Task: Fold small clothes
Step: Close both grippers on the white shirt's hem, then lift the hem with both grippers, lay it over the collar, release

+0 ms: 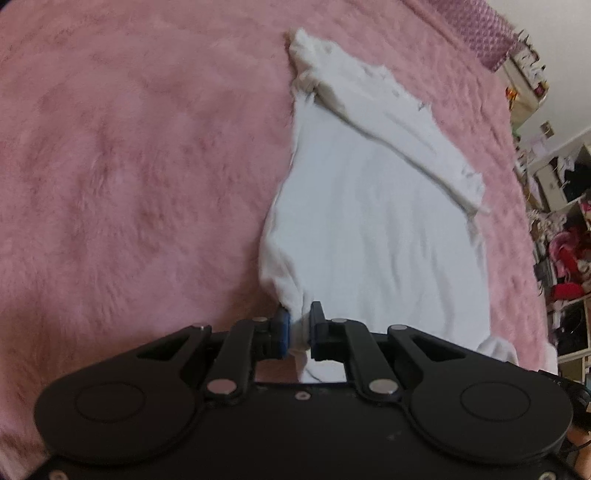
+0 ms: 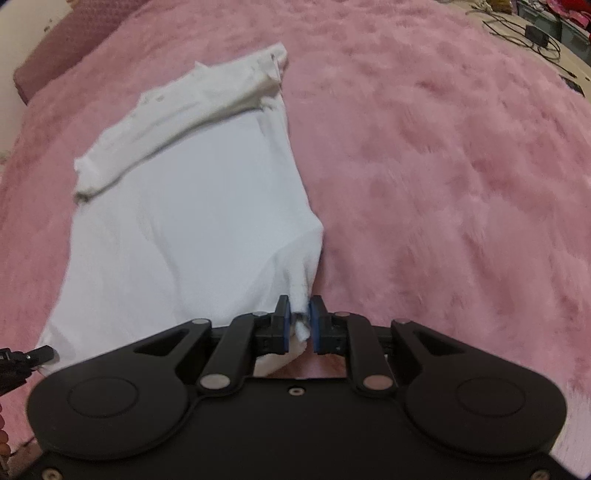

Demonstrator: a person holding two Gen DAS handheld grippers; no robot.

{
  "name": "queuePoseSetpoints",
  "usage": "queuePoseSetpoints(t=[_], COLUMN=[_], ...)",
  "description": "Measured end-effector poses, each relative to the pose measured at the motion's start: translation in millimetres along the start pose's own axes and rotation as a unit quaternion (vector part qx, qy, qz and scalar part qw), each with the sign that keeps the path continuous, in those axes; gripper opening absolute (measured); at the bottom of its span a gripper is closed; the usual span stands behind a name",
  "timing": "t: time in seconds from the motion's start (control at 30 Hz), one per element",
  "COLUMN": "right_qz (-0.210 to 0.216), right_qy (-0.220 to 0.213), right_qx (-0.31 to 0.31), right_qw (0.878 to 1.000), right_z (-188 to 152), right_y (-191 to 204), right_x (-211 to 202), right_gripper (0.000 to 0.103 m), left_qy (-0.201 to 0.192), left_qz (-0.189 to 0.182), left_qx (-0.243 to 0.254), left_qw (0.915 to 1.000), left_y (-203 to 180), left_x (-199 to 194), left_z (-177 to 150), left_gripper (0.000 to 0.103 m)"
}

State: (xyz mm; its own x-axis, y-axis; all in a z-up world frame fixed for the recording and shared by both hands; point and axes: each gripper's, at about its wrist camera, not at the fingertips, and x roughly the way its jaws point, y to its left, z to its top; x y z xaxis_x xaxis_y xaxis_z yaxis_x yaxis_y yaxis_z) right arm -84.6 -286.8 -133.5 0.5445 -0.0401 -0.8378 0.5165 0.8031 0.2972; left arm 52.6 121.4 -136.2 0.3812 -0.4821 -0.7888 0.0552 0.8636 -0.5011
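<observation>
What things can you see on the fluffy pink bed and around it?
white garment: one, white, lying spread on the blanket, both near corners pinched
pink blanket: one, fluffy pink, under the garment, filling most of both views
pillow: one, dusky pink and bumpy, far edge of the bed
cluttered shelves: one group, mixed colours with red and black items, beside the bed; details too small to tell
cables: a few, black, on a pale surface past the bed
left gripper: one, black with blue pads, shut on a garment corner
right gripper: one, black with blue pads, shut on the other near corner
</observation>
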Motion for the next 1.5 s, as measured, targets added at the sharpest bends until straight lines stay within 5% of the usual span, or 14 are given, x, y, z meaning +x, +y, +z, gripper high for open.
queuePoseSetpoints(t=[0.37, 0.93, 1.5], right_qz=[0.015, 0.01, -0.043], right_qy=[-0.078, -0.129, -0.087], right_qx=[-0.025, -0.007, 0.001], right_qw=[0.997, 0.992, 0.995], right_z=[95, 287, 353], right_y=[26, 72, 94], right_x=[10, 118, 231], right_gripper=[0.011, 0.011, 0.012], left_qy=[-0.044, -0.075, -0.052], left_qz=[-0.018, -0.021, 0.025], left_qx=[0.051, 0.035, -0.009], left_qw=[0.9976, 0.9963, 0.9983], left_y=[-42, -83, -69], left_x=[10, 118, 208], left_z=[102, 318, 396], left_gripper=[0.008, 0.008, 0.009])
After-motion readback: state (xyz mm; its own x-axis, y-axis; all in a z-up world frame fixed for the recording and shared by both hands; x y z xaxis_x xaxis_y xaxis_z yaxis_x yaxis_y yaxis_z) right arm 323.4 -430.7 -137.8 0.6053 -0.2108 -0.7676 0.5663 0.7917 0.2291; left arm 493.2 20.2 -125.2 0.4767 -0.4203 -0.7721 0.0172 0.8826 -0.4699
